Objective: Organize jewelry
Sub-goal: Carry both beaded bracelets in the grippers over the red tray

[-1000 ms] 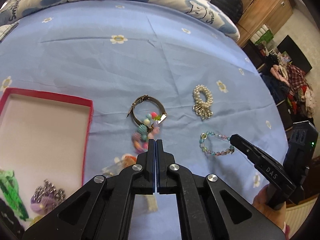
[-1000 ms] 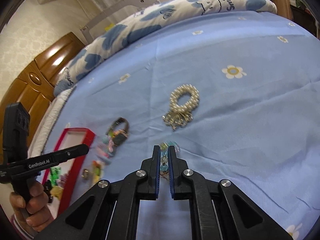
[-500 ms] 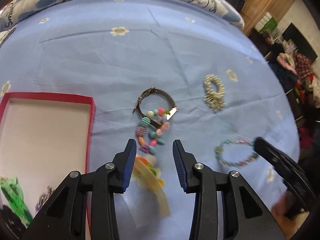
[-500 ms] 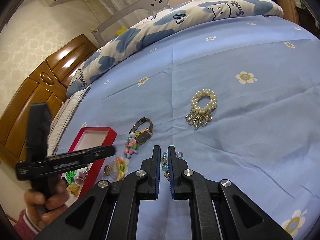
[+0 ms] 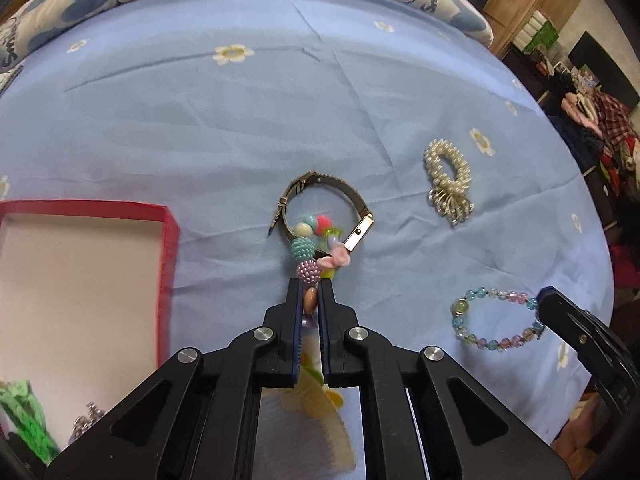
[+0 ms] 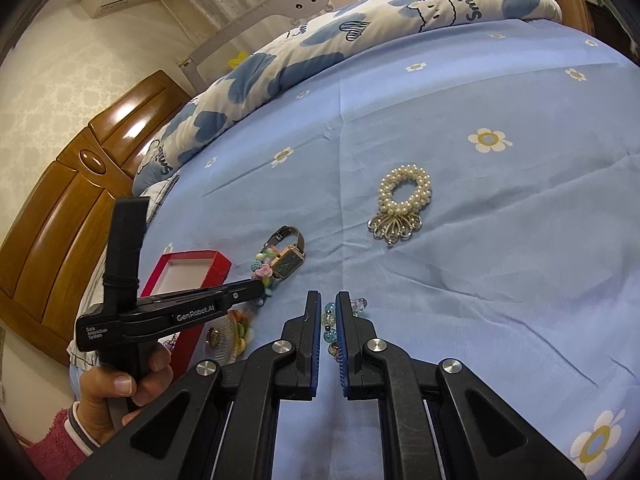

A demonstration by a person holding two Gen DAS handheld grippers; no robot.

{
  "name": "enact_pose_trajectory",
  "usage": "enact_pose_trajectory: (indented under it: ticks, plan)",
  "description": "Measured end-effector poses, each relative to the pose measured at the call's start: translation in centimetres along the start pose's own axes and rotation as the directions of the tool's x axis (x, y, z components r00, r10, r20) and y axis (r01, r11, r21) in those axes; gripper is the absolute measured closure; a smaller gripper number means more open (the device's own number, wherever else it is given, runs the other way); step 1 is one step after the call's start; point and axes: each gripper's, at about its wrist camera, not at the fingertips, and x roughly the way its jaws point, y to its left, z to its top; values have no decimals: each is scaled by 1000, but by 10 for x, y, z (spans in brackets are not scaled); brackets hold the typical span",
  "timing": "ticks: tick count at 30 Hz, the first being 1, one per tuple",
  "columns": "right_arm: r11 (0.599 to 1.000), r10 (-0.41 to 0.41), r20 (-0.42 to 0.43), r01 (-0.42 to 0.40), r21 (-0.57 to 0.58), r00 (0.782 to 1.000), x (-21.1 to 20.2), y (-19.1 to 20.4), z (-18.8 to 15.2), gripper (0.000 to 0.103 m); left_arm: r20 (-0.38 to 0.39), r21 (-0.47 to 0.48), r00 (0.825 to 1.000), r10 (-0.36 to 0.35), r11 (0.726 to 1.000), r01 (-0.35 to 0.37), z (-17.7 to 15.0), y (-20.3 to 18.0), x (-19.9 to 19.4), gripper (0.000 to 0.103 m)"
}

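L gripper [image 5: 309,298]: my jaws nearly pressed together, pinching the chunky bead string [image 5: 308,268] at an orange bead; purple and teal beads stick out just past the tips. The string's far end lies inside the loop of the watch [image 5: 328,212], touching it. Landmark = watch, lying on the bed [image 5: 200,120].

R gripper [image 6: 328,316]: jaws narrow, set either side of the glass bead bracelet [image 6: 329,322]; pads look close on the beads, but contact not certain, cannot tell if gripped. In L view the bracelet [image 5: 496,318] lies flat on the sheet, right of and nearer than the watch, with my R tip at its right edge.

Pearl ring w/ metal loops [image 5: 448,180]: right of watch, well apart, untouched.

Red box [image 5: 168,264]: left of watch, open, white inside; green item [image 5: 24,412] and a silver beaded piece [image 5: 86,426] in its near corner.

Yellow comb [image 5: 316,420]: nearer than watch, under my L gripper, partly hidden.

Quilt [image 6: 320,48]: far beyond watch, along bed's far edge.
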Motion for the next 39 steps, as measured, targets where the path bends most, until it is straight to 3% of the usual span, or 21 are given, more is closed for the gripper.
enact_pose_trajectory:
  ticks: [9,17,39]
  plan:
    - [998,41,25,-40,-43,999,-8,29,9,96,98,-42,994,-46,998,50,-16,18,-67,97]
    - [992,89,22,-87,-93,996,-6,68,10,96,167,-107,985,-43,992,62,-37,49,-112,97]
    - [947,234,-82,-246,-204,969,39,178,-6,96,236,-282,970,53,959,16,-72,146,-163,97]
